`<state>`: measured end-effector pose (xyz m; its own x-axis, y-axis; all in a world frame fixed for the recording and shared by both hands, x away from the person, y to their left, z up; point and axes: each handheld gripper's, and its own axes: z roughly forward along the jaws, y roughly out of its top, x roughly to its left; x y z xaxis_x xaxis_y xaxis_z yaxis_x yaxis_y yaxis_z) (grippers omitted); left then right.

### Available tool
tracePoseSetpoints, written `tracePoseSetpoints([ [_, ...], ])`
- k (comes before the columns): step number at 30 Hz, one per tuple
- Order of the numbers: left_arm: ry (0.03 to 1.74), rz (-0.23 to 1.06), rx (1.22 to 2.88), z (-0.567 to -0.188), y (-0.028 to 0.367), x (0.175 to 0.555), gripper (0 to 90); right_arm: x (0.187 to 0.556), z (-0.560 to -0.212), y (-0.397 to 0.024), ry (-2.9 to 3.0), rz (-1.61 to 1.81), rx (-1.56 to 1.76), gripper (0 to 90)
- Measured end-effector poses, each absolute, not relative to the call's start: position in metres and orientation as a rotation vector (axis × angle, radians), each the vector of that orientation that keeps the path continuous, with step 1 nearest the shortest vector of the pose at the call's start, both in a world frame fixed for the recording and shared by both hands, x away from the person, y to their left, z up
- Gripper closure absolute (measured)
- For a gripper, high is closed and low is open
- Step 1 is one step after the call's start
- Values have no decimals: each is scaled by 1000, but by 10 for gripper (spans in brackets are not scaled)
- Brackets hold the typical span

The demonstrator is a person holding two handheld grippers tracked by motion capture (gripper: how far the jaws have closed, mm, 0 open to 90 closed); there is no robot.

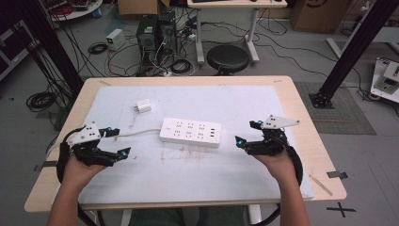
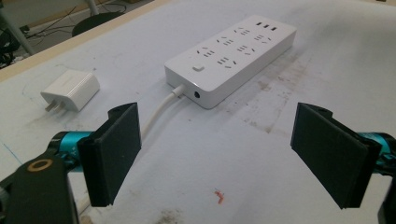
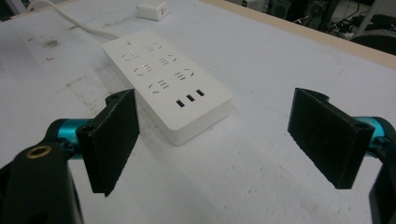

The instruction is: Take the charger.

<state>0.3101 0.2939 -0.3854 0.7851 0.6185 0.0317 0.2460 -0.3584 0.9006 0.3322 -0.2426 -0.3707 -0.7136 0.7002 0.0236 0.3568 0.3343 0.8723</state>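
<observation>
Hand-held gripper [image 1: 119,141] (jaws apart) hovers above stained table mat [image 1: 197,165].

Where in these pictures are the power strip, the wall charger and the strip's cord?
power strip [image 1: 190,132]: high view, middle of its top face.
wall charger [image 2: 71,89]: left gripper view, its white body.
cord [image 2: 158,108]: left gripper view, stretch just behind the strip's end.
</observation>
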Motion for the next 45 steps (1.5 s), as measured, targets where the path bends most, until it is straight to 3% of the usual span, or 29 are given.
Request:
tracePoseSetpoints([
  [15,672,501,1912,-370,292,332,162,328,-372,-240,2259,1330,926,170],
  [32,671,516,2024,-345,276,426,163,329,-377,-237,2280,1312,911,170],
  [45,733,457,2065,-373,275,503,163,333,-382,-232,2311,1291,934,169],
])
